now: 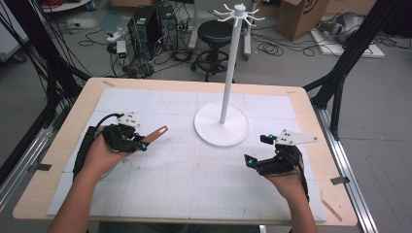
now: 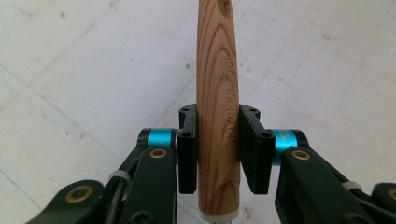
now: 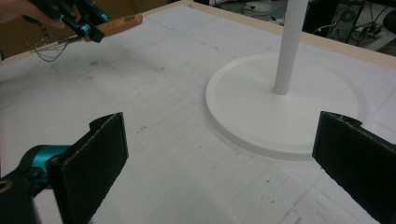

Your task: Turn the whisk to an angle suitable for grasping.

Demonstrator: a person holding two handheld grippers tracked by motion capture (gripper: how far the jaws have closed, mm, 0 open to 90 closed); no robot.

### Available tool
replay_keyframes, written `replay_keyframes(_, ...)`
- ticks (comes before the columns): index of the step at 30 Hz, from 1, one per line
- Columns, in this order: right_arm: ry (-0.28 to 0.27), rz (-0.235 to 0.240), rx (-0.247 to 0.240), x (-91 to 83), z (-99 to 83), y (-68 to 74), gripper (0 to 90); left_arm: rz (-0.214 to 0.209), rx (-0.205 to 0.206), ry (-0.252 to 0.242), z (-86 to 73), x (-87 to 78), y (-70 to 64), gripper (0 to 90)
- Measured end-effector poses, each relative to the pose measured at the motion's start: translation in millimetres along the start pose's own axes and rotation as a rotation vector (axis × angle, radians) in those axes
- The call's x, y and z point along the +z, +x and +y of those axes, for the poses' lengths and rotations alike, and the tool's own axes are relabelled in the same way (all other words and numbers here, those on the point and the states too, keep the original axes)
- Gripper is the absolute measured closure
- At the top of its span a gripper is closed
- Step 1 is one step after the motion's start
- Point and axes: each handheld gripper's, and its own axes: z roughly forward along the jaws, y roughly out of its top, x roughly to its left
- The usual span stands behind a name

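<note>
Where the left hand comes in from the near left of the table, the left gripper is clamped on the wooden handle of a whisk. The left gripper view shows both jaws pressed against the sides of the handle, with the words KITCHEN TOOL printed along the grain. The handle projects to the right and slightly far, toward the white stand, and its tip lies well apart from the round base. In the right gripper view, the wire loops of the whisk hang behind the left gripper, above the white mat.

The right gripper sits at the near right of the mat, just beside the base of the stand. Its jaws are spread wide with nothing between them, as the right gripper view confirms. The stand's thin pole rises upright from the base and carries short hooks at its top. A black stool stands on the floor beyond the far edge of the table.
</note>
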Motion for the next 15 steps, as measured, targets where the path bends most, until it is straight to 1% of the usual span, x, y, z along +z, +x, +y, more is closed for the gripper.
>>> replay_keyframes(3,-0.003,0.002,-0.002,-0.4,0.2,0.0,2.3,-0.011,0.029,-0.033,11.2,-10.5,-3.3,70.7)
replay_keyframes(4,-0.004,0.002,-0.001,-0.7,0.2,-0.2,2.3,-0.017,0.031,-0.040,13.3,-12.3,-3.9,70.6)
replay_keyframes(5,-0.004,0.002,-0.002,-0.7,0.2,-0.3,2.3,-0.017,0.043,-0.040,16.1,-15.0,-4.2,70.7)
replay_keyframes(9,-0.008,0.003,0.000,-1.3,0.1,-1.0,2.3,-0.037,0.042,-0.085,24.1,-21.7,-7.0,70.7)
replay_keyframes(10,-0.008,0.003,0.001,-1.6,0.1,-1.2,2.3,-0.051,0.035,-0.100,25.3,-23.0,-7.0,70.7)
replay_keyframes(12,-0.013,0.001,0.002,-2.0,0.2,-1.8,2.3,-0.075,0.034,-0.131,27.5,-25.6,-7.7,70.7)
replay_keyframes(15,-0.015,0.001,0.010,-3.0,0.4,-2.4,2.3,-0.103,0.022,-0.171,31.1,-26.8,-9.6,70.6)
